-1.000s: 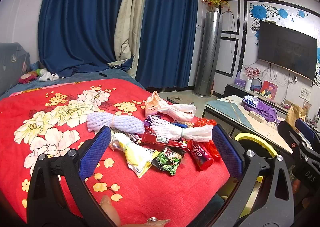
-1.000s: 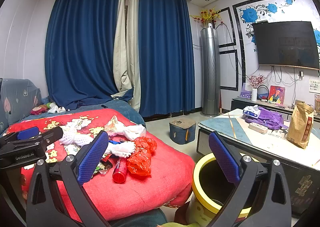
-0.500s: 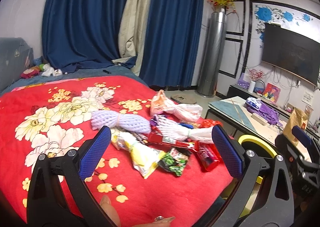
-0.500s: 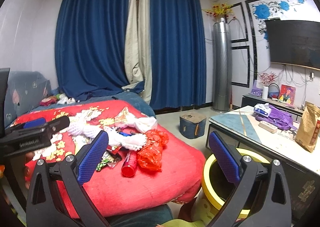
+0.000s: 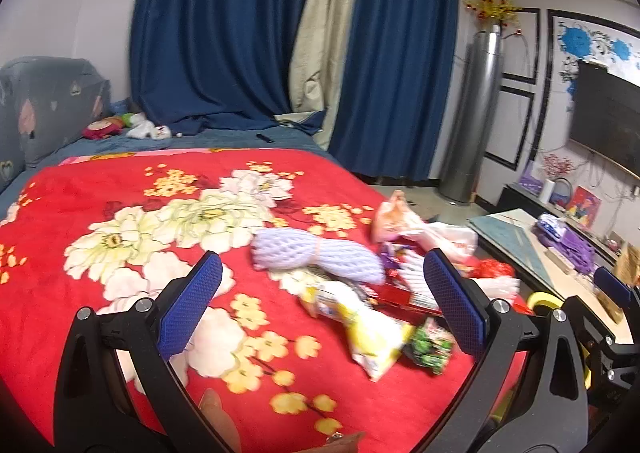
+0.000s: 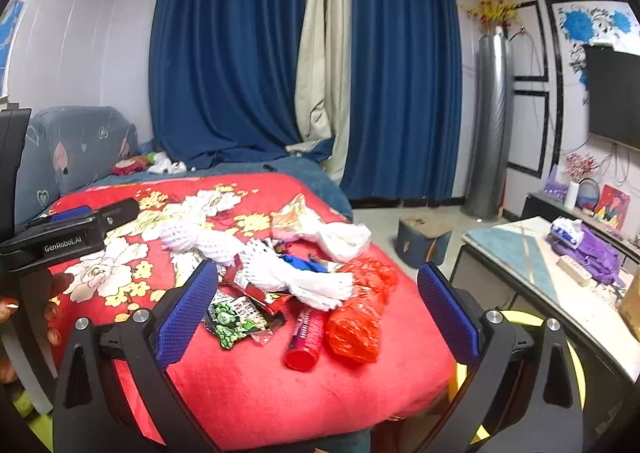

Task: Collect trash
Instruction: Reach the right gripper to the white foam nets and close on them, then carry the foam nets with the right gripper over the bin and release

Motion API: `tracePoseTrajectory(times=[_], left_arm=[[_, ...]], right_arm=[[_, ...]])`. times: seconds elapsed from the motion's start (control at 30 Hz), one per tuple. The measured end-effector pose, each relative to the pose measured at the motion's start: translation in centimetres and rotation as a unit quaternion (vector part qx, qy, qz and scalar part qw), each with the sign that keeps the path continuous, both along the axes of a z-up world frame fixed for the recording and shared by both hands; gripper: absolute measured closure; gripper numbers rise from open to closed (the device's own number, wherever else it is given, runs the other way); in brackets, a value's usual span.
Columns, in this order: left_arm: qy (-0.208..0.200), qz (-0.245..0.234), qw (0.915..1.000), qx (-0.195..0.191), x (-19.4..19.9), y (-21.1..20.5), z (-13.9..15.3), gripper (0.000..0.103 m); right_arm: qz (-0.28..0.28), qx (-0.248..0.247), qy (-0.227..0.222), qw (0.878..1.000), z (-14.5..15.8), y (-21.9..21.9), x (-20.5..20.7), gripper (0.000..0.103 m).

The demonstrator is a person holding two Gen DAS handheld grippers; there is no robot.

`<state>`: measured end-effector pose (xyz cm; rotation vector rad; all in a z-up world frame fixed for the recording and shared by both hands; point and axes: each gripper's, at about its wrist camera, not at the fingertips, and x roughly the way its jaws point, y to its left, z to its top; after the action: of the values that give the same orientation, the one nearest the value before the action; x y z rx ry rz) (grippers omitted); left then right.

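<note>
A pile of trash lies on the red flowered blanket (image 5: 120, 189): a white foam net (image 5: 316, 257), a yellow snack bag (image 5: 368, 329), a green wrapper (image 6: 230, 323), a red bottle (image 6: 306, 337), a crumpled red bag (image 6: 356, 317) and a white plastic bag (image 6: 340, 237). My left gripper (image 5: 320, 309) is open and empty above the blanket, left of the pile. My right gripper (image 6: 316, 309) is open and empty in front of the pile. The yellow bin (image 6: 576, 369) stands below the blanket's right edge, mostly hidden.
A low table (image 6: 532, 269) with a purple bag (image 6: 592, 253) stands on the right. A small blue stool (image 6: 420, 241) sits on the floor beyond the bed. Blue curtains and a tall silver cylinder (image 6: 486, 125) are behind.
Both grippers have swung left and nearer the bed. The trash pile now sits closer in both views and the yellow bin has slid toward the right edge.
</note>
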<state>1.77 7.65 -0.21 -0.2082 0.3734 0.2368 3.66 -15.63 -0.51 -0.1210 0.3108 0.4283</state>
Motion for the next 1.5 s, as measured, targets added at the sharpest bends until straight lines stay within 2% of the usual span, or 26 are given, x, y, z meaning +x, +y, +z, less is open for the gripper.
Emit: tracePoseTrajectory(times=[0.13,0.23,0.33,0.37,0.47,0.6,0.7,0.83,0.87,0.93,0.97,1.13,1.2,1.3,1.5], left_arm=[[0.014,0.01,0.9997,-0.017,1.2,2.3,-0.3,0.01],[0.034,0.003,0.9989,-0.034,2.7,4.1,-0.7,0.011],[0.053,0.004,0.9979,-0.037,4.3,5.6,-1.2,0.011],[0.062,0.008,0.9972,-0.042,4.9,6.2,-1.4,0.01],[0.074,0.007,0.9942,-0.078,6.7,8.1,-2.0,0.011],[0.091,0.004,0.9904,-0.104,9.1,10.2,-3.4,0.011],[0.11,0.001,0.9831,-0.147,10.6,11.5,-4.6,0.011],[0.116,-0.018,0.9734,-0.197,11.9,11.9,-6.1,0.011],[0.116,-0.022,0.9726,-0.201,12.0,11.8,-6.3,0.014],[0.12,-0.03,0.9715,-0.203,12.3,11.5,-6.5,0.031],[0.119,-0.033,0.9711,-0.204,12.4,11.4,-6.5,0.035],[0.103,-0.051,0.9747,-0.192,12.1,10.7,-5.8,0.075],[0.094,-0.061,0.9758,-0.188,12.0,10.6,-5.4,0.087],[0.076,-0.069,0.9798,-0.172,11.6,10.4,-4.2,0.094],[0.028,-0.064,0.9903,-0.121,9.9,9.6,-0.5,0.096]], right_arm=[[0.002,-0.016,0.022,1.0,0.1,0.9,1.9,0.008],[-0.003,-0.038,0.053,0.998,-0.2,1.3,4.1,0.022],[-0.005,-0.044,0.092,0.995,-0.8,1.5,6.3,0.029],[-0.003,-0.046,0.104,0.993,-1.1,1.6,7.0,0.034],[0.0,-0.05,0.133,0.99,-1.9,1.7,8.5,0.043],[0.011,-0.055,0.151,0.987,-2.5,2.3,9.8,0.049],[0.015,-0.053,0.161,0.985,-2.9,2.7,10.5,0.057],[0.021,-0.051,0.169,0.984,-3.3,2.9,10.8,0.077],[0.023,-0.051,0.169,0.984,-3.3,3.0,10.8,0.084],[0.027,-0.051,0.168,0.984,-3.4,2.9,10.7,0.09],[0.03,-0.049,0.167,0.984,-3.5,2.9,10.6,0.092],[0.04,-0.039,0.16,0.986,-3.2,2.8,10.1,0.094],[0.041,-0.033,0.156,0.986,-3.0,2.7,9.9,0.094],[0.039,-0.027,0.144,0.988,-2.5,2.6,9.6,0.094],[0.036,-0.007,0.12,0.992,-1.0,1.9,9.1,0.094]])
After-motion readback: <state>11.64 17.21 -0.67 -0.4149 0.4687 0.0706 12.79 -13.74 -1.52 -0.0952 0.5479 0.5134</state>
